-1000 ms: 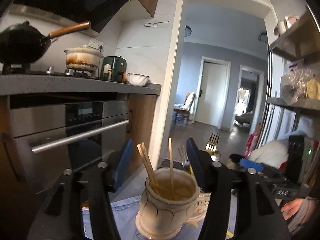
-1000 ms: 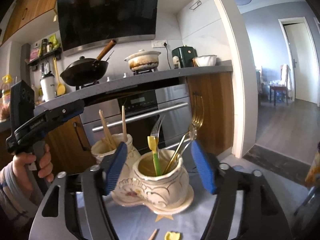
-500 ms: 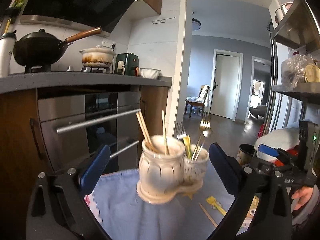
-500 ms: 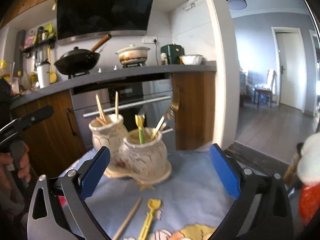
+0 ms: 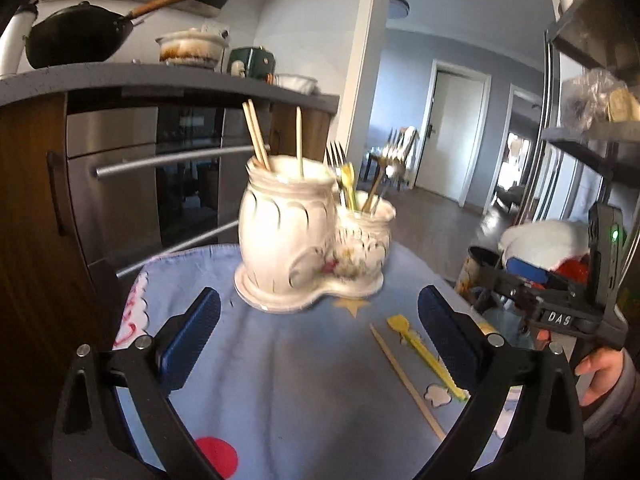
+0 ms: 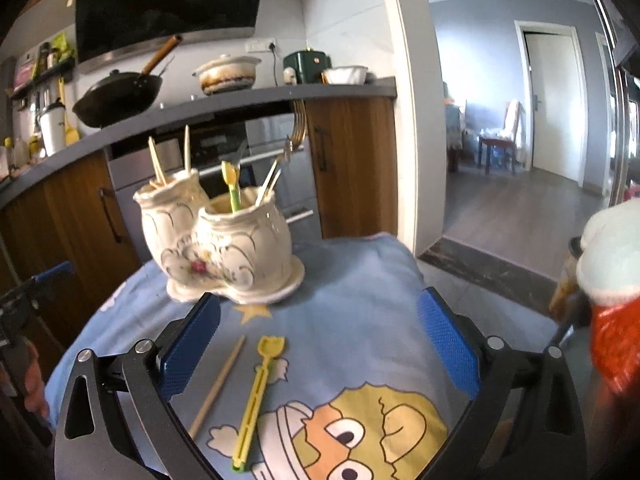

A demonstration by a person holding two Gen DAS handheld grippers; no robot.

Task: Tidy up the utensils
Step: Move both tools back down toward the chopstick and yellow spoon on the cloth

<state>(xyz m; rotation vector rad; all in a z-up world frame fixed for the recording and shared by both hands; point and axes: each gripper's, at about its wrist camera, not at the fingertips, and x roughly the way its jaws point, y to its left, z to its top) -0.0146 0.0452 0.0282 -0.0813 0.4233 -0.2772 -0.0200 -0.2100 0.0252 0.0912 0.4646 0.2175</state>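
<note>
A white ceramic double-pot holder point(image 5: 304, 240) point(image 6: 224, 240) stands on a blue cartoon cloth point(image 5: 304, 380) point(image 6: 344, 320). Its taller pot holds wooden chopsticks point(image 5: 256, 136) point(image 6: 158, 162); the lower pot holds forks point(image 5: 386, 160) point(image 6: 298, 128) and a yellow-green utensil point(image 6: 231, 184). On the cloth, nearer to me, lie a loose chopstick point(image 5: 404, 376) point(image 6: 218, 386) and a yellow plastic fork point(image 5: 424, 350) point(image 6: 258, 396). My left gripper point(image 5: 320, 332) is open, a little back from the holder, nothing between its fingers. My right gripper point(image 6: 320, 344) is open too, with the two loose utensils lying below its left finger point(image 6: 190, 350).
An oven point(image 6: 256, 168) and a wooden cabinet point(image 6: 352, 160) stand behind the table, under a counter with a wok point(image 6: 116, 96) and a pot point(image 6: 226, 72). A white and red plush toy point(image 6: 612, 280) sits right of the table. A doorway point(image 6: 548, 100) opens at the right.
Both grippers opened wide and drew back from the holder, which was between their fingers before. The views tilted down, so the loose chopstick and yellow fork on the cloth now show.
</note>
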